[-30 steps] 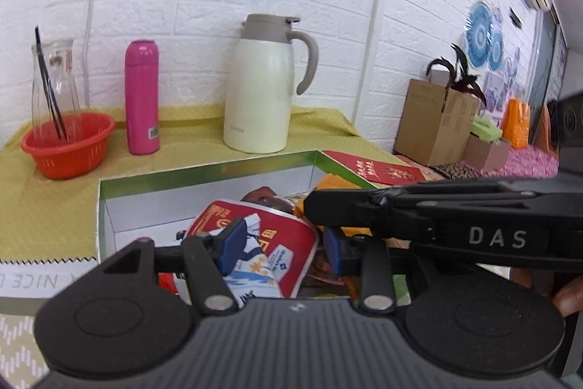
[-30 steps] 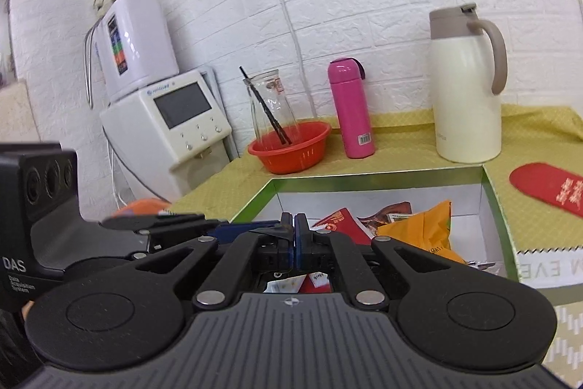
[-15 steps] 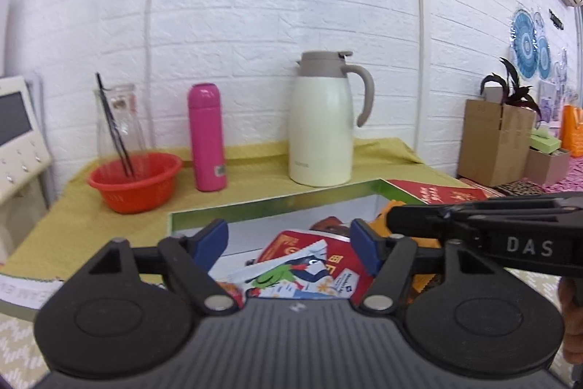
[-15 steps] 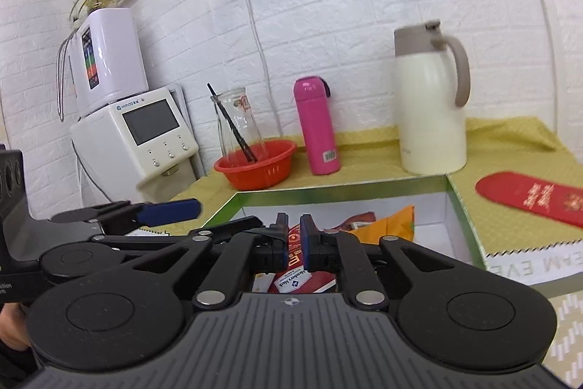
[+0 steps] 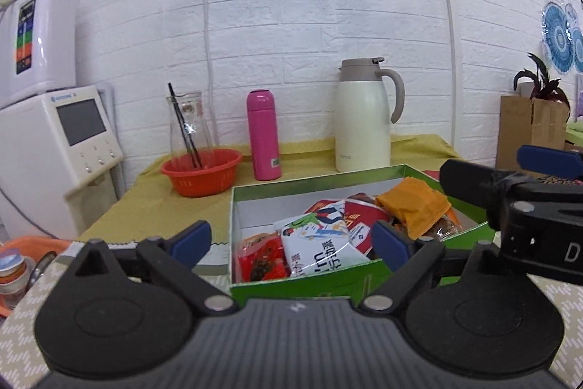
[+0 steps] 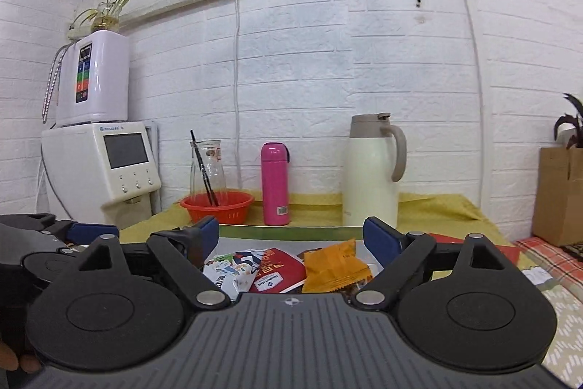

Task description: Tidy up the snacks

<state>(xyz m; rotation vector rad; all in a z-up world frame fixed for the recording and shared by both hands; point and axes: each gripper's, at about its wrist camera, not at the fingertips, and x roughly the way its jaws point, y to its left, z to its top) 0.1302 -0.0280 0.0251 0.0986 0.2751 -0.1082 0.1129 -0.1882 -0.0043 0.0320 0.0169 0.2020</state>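
Observation:
A green open box [image 5: 309,283] sits on the table with several snack packets inside: a white and blue packet [image 5: 320,243], a red packet [image 5: 360,217], an orange packet [image 5: 415,206] and a red chili packet [image 5: 260,259]. The same packets show in the right wrist view, the orange one [image 6: 333,267] and the red one [image 6: 278,270]. My left gripper [image 5: 291,239] is open and empty, just in front of the box. My right gripper [image 6: 293,236] is open and empty above the box, and it shows at the right of the left wrist view [image 5: 510,188].
On the yellow cloth behind the box stand a cream thermos jug [image 5: 364,119], a pink bottle [image 5: 262,135] and a red basket [image 5: 202,172] with a glass carafe. A water dispenser [image 5: 54,141] stands at left, a cardboard box [image 5: 532,130] at right.
My left gripper let go of the red and white packet, which now lies in the box, and pulled back. My right gripper opened from shut and drew back and up.

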